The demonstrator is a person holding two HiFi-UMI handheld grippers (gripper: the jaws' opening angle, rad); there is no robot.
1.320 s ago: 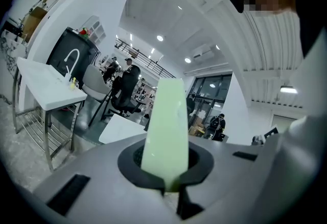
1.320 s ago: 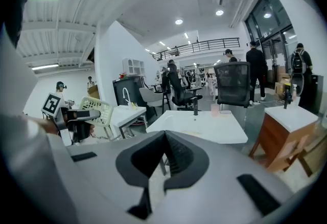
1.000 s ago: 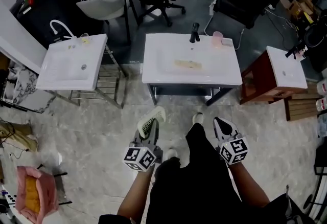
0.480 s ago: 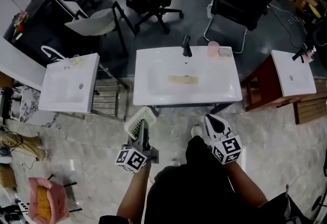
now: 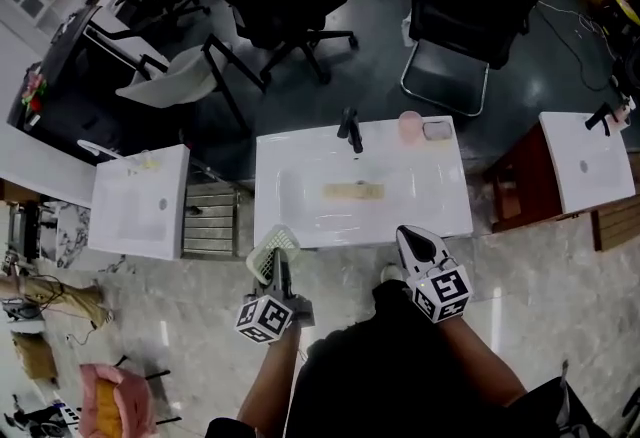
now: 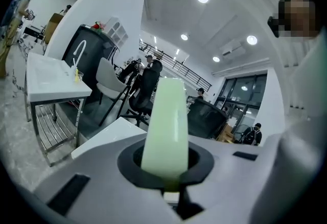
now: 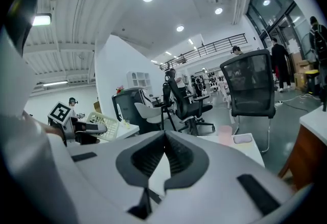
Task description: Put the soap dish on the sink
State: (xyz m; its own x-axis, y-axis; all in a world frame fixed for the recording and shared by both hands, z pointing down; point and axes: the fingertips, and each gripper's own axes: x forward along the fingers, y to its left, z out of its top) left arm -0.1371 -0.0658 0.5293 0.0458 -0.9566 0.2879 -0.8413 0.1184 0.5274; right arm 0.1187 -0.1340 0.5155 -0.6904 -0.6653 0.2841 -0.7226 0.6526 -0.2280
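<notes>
Here, well off to the left of the left gripper (image 5: 283, 273), a small white basin (image 5: 140, 201) stands on a metal frame. The left gripper's jaws are closed tight on the soap dish (image 5: 272, 250), a pale green slatted tray that stands on edge and sticks out ahead of the fingertips. In the left gripper view the dish rises straight out of the round hollow between the pads. From the head view the dish overlaps the front left corner of the sink (image 5: 300, 221), which lies directly ahead of both grippers. Beyond the grippers, in the sink's bowl, lies a pale tan strip (image 5: 352, 192); at the far rim stand a dark tap (image 5: 350, 129) and, to its right, a pink cup (image 5: 410, 125). The right gripper (image 5: 417, 244) hangs at the sink's front edge, right of the left one and apart from it; its jaws are pressed together with nothing between them. Farther right is another white basin (image 5: 585, 161) on a reddish stand.
</notes>
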